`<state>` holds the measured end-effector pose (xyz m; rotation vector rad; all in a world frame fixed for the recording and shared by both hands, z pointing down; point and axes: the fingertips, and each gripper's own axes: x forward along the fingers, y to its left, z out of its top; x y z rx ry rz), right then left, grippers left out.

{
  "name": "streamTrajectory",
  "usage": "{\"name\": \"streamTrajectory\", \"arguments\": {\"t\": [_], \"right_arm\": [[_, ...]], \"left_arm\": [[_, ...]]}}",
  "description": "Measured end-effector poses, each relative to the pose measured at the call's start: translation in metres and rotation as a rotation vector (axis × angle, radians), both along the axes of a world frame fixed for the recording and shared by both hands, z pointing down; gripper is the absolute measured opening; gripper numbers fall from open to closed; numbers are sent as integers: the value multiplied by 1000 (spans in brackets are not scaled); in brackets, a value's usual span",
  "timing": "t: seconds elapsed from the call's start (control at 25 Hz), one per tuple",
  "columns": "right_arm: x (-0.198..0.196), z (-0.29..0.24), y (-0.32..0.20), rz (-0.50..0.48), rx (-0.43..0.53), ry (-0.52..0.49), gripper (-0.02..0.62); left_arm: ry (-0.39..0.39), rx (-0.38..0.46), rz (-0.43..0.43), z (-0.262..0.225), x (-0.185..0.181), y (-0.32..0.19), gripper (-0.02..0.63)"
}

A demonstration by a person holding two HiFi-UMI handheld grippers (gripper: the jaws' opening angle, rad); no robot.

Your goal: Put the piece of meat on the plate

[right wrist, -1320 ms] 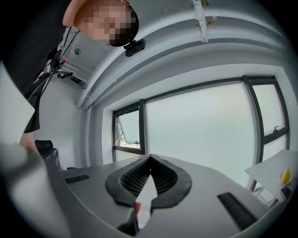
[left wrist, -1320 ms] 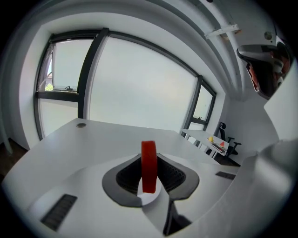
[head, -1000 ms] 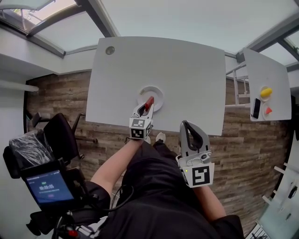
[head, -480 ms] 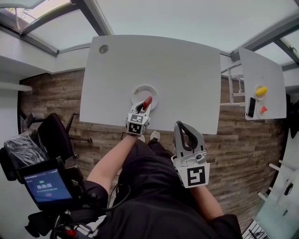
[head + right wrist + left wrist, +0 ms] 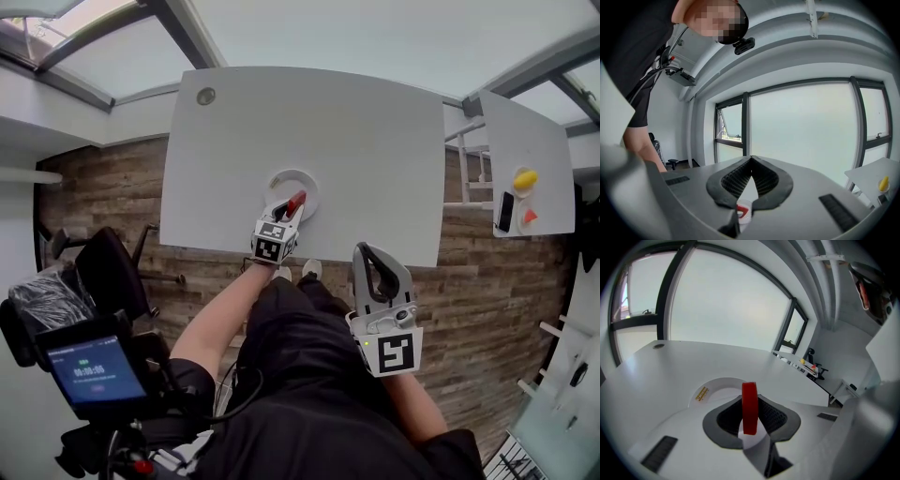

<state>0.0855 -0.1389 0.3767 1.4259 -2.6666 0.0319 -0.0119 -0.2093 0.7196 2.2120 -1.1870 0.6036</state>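
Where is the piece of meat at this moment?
In the head view, the flat red piece of meat is gripped edge-on in the left tool, over the near side of the round white plate on the white table.

Table [image 5: 356, 141]: white, matt, smooth, laminate look. Plate [image 5: 721, 383]: white, smooth, faint sheen. Meat piece [image 5: 749, 408]: red, smooth, plastic look, semi-matt. Left gripper [image 5: 292, 210] & right gripper [image 5: 362, 253]: shells pale grey matt plastic. Pads [image 5: 774, 416]: dark, ribbed, rubbery look. Marker cube [image 5: 270, 247]: matt b/w print. Floor [image 5: 487, 300]: brown wood-plank look, visible grain. Person's top [image 5: 309, 403]: black cloth, matt.
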Motion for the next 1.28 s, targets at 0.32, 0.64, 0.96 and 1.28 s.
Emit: {"name": "streamTrajectory", "arguments": {"t": [0.32, 0.64, 0.96, 1.28], "right_arm": [[-8, 3, -8, -3, -27, -20, 3], [-11, 9, 4, -9, -44, -20, 3], [-11, 8, 13, -9, -41, -26, 3], [-5, 5, 17, 15, -38, -29, 3]], "left_arm": [[25, -12, -10, 5, -8, -13, 92], [-8, -10, 8, 12, -13, -9, 109], [-25, -25, 3, 18, -15, -6, 169], [-68, -59, -21, 26, -21, -5, 241]]}}
